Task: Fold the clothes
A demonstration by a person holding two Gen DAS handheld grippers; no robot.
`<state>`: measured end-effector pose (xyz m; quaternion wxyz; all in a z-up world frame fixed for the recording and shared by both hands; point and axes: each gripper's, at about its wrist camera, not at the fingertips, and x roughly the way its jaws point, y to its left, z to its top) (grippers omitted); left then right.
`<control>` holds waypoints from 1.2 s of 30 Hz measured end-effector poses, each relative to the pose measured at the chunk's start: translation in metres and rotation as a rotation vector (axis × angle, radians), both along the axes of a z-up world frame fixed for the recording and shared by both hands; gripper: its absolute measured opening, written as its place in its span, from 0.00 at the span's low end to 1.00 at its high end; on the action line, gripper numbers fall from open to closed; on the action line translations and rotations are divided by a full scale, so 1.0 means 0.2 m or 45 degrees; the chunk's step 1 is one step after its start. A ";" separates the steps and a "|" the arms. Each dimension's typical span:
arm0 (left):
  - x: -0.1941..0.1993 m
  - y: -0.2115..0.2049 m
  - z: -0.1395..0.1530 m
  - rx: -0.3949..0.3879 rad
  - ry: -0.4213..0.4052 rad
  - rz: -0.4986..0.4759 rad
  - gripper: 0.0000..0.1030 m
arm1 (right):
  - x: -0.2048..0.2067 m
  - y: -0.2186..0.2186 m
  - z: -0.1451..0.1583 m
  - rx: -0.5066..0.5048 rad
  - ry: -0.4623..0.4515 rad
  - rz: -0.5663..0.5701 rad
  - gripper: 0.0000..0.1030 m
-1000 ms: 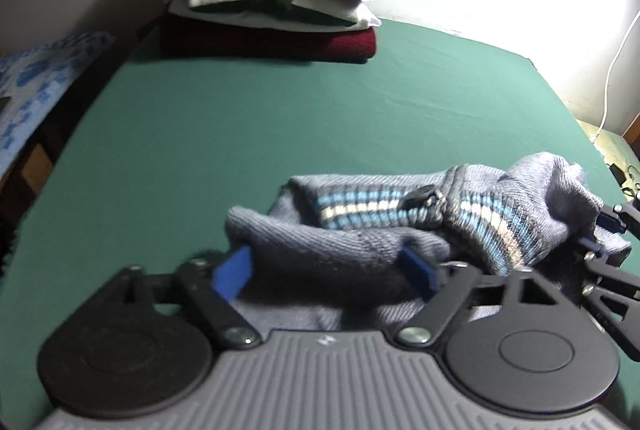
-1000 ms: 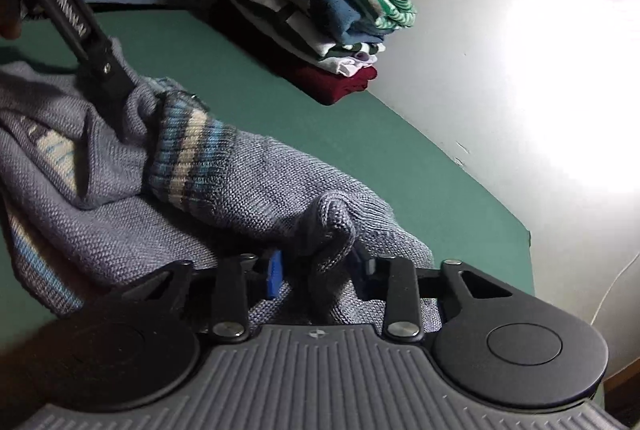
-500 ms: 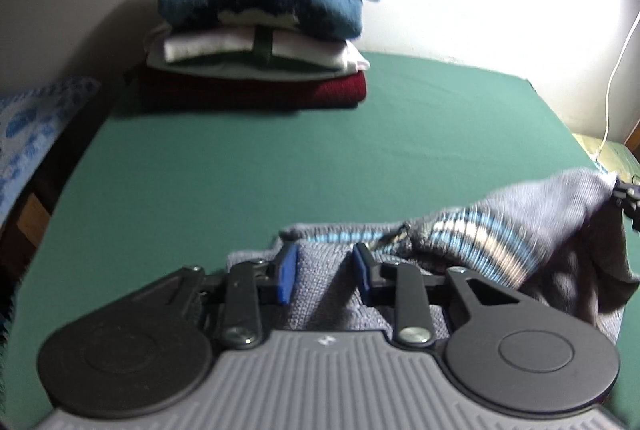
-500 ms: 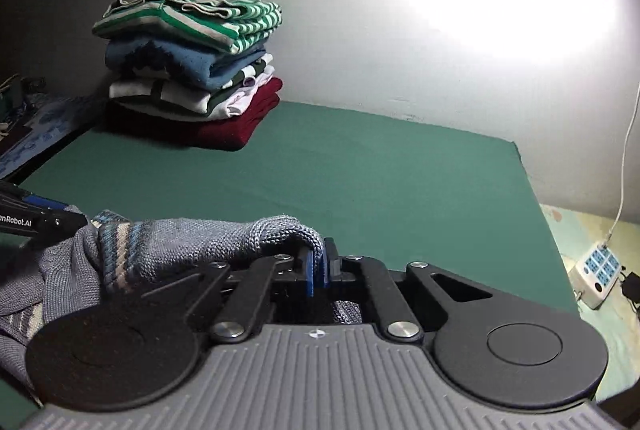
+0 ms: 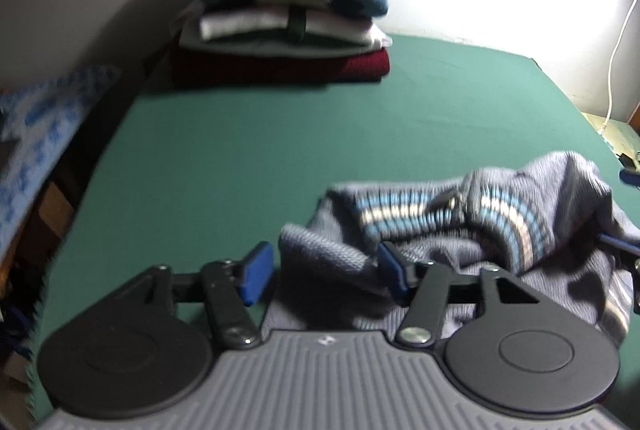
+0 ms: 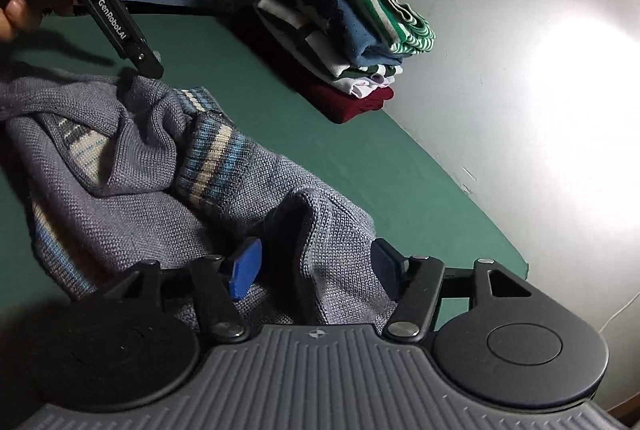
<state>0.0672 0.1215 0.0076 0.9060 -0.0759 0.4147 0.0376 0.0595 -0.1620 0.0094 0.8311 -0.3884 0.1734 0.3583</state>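
Your left gripper (image 5: 320, 276) is opening, blue pads apart, a ridge of the grey sweater (image 5: 460, 258) bunched between them but not pinched; that view is motion-blurred, so whether the right-hand pad touches the knit is hard to tell. Your right gripper (image 6: 314, 266) is opening too, pads wide, a raised fold of the sweater standing loose between them. The sweater lies crumpled on the green surface (image 6: 360, 166), its striped cuff (image 6: 212, 158) on top; its near edge is hidden under both gripper bodies and its left part is cut off by the frame. Folded clothes stack (image 6: 344, 30) sits well apart by the wall. Bright glare washes out the wall.
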 end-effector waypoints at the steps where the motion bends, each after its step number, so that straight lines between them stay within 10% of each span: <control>1: 0.00 0.00 -0.02 -0.016 0.014 -0.002 0.64 | -0.01 0.00 -0.01 -0.012 -0.027 0.009 0.68; 9: 0.05 -0.01 -0.11 -0.117 0.040 0.007 0.73 | 0.05 0.12 -0.15 -0.082 -0.098 0.015 0.59; 11: 0.07 -0.02 -0.13 -0.125 0.042 0.026 0.70 | 0.10 0.14 -0.13 -0.020 -0.031 -0.047 0.19; 14: 0.09 -0.02 -0.14 -0.180 0.018 0.032 0.48 | 0.18 0.08 -0.05 0.162 0.094 -0.159 0.03; 18: 0.12 0.00 -0.11 -0.236 -0.020 0.052 0.15 | 0.32 -0.04 0.07 0.399 0.226 -0.326 0.03; 24: 0.16 0.05 -0.02 -0.196 -0.099 0.098 0.08 | 0.65 -0.30 0.09 0.760 0.511 -0.756 0.03; 29: 0.25 0.09 -0.03 -0.163 -0.054 0.098 0.05 | 0.80 -0.35 -0.05 0.650 0.610 -0.923 0.15; 32: 0.25 0.08 -0.06 -0.161 -0.029 0.060 0.07 | 0.71 -0.29 -0.07 0.446 0.419 -0.827 0.32; 36: 0.25 0.06 -0.10 -0.102 -0.002 0.023 0.34 | 0.51 -0.20 -0.08 0.151 -0.002 -0.563 0.55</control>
